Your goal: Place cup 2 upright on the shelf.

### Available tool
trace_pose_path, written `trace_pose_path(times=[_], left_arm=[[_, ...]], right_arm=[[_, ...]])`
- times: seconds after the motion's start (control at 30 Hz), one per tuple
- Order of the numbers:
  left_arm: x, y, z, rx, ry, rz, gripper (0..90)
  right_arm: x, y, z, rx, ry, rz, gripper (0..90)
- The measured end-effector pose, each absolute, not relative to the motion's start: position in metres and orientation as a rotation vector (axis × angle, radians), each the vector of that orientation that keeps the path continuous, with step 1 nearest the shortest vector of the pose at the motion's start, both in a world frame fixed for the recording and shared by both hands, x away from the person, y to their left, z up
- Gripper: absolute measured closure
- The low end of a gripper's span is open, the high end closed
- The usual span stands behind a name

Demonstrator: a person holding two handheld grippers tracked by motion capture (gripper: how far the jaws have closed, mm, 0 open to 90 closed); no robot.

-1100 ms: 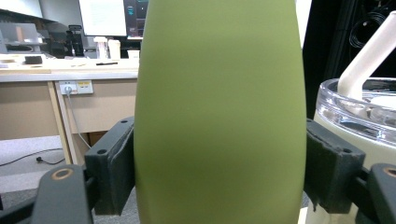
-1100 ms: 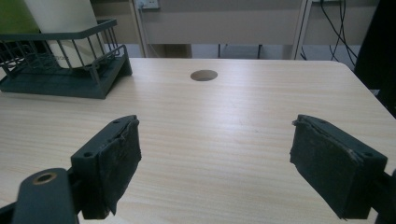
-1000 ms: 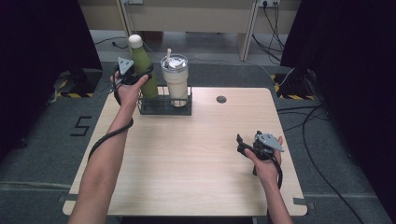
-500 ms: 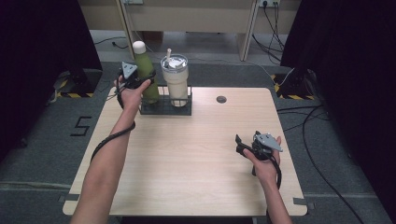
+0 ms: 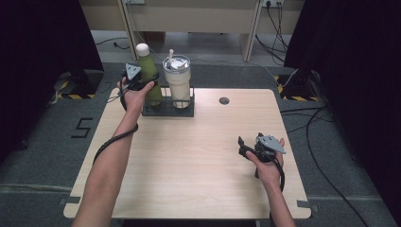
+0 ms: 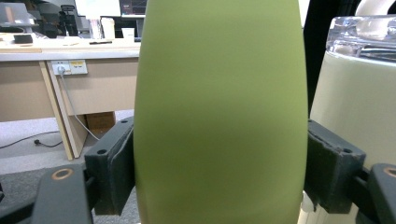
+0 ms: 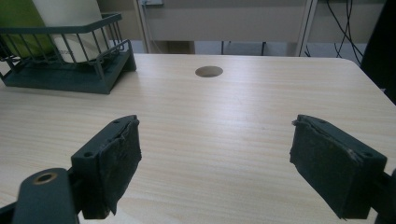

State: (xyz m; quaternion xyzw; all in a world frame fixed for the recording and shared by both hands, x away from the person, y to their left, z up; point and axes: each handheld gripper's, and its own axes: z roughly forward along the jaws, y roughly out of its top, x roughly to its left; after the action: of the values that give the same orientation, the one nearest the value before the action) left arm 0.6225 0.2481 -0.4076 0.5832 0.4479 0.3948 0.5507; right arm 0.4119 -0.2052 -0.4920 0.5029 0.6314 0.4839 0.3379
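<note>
A: Where is our green bottle (image 5: 150, 79) now?

B: It stands upright in the dark wire rack (image 5: 168, 111) at about eleven o'clock on the surface (image 5: 198, 161), just beside the cream tumbler (image 5: 178, 85), which is at its three o'clock. Our left hand-held gripper (image 5: 142, 85) has both pads pressed on the bottle's sides, so we grip it.

A: And the right hand-held gripper (image 5: 243, 146)?

B: It rests at about four o'clock with its jaws wide apart, holding nothing.

A: So which step is this?

B: We judge the grasp is made and the lift comes next. We should pull straight up until the bottle clears the rack's rails, without knocking the tumbler.
</note>
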Motion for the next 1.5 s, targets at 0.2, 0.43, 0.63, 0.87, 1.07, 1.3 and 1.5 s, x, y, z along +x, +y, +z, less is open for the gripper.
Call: trace_pose_path(times=[0.2,0.43,0.63,0.87,1.07,1.3,1.5], left_arm=[[0.6228,0.2479,-0.4074,1.388,1.057,0.933,21.6],[0.6229,0.2455,-0.4077,1.403,1.044,0.94,21.5],[0.6218,0.2467,-0.4079,1.405,1.04,0.937,21.4],[0.6212,0.2473,-0.4084,1.408,1.03,0.934,21.3],[0.6207,0.2478,-0.4091,1.411,1.02,0.931,21.2],[0.6208,0.2475,-0.4096,1.419,1.017,0.914,20.4],[0.6208,0.2486,-0.4091,1.417,1.036,0.902,16.0]], right_arm=[[0.4123,-0.2042,-0.4924,1.308,1.648,1.26,16.1],[0.4122,-0.2041,-0.493,1.309,1.65,1.259,16.1],[0.4121,-0.2041,-0.4927,1.309,1.651,1.262,16.1],[0.4119,-0.2027,-0.4927,1.309,1.656,1.261,16.2],[0.4119,-0.2018,-0.4929,1.31,1.658,1.263,16.2],[0.4121,-0.2013,-0.493,1.303,1.661,1.262,16.2],[0.4118,-0.2005,-0.4929,1.301,1.667,1.262,16.2]])
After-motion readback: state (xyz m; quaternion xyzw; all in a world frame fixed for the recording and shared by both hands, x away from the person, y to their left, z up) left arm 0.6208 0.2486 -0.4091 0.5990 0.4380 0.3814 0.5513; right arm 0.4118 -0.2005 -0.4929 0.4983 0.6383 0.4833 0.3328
